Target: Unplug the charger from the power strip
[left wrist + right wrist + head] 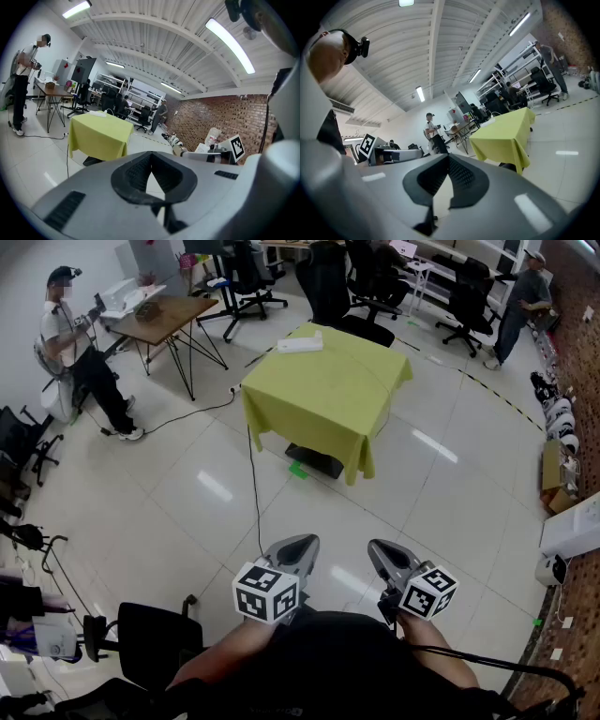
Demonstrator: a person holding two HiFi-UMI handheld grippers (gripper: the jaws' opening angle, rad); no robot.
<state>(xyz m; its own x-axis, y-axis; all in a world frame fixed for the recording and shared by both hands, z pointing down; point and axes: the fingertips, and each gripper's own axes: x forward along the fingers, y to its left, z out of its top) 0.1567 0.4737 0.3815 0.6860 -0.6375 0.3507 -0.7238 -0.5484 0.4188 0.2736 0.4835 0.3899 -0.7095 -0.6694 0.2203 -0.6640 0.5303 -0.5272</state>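
Observation:
A table under a yellow-green cloth [328, 395] stands across the floor, well away from me. Near its far edge lies a white power strip [300, 343], also small in the left gripper view [97, 113]. The charger on it is too small to make out. A dark cable [251, 474] hangs from the table to the floor. My left gripper [298, 546] and right gripper [379, 555] are held close to my body, side by side, both pointing toward the table. Each is shut with nothing between its jaws [150, 154] [449, 157].
A person [80, 352] stands at a wooden table [164, 320] at the far left. Office chairs [356, 282] line the back, with another person [525, 296] at the back right. A black chair [155, 643] is by my left side. Boxes [572, 531] sit along the right wall.

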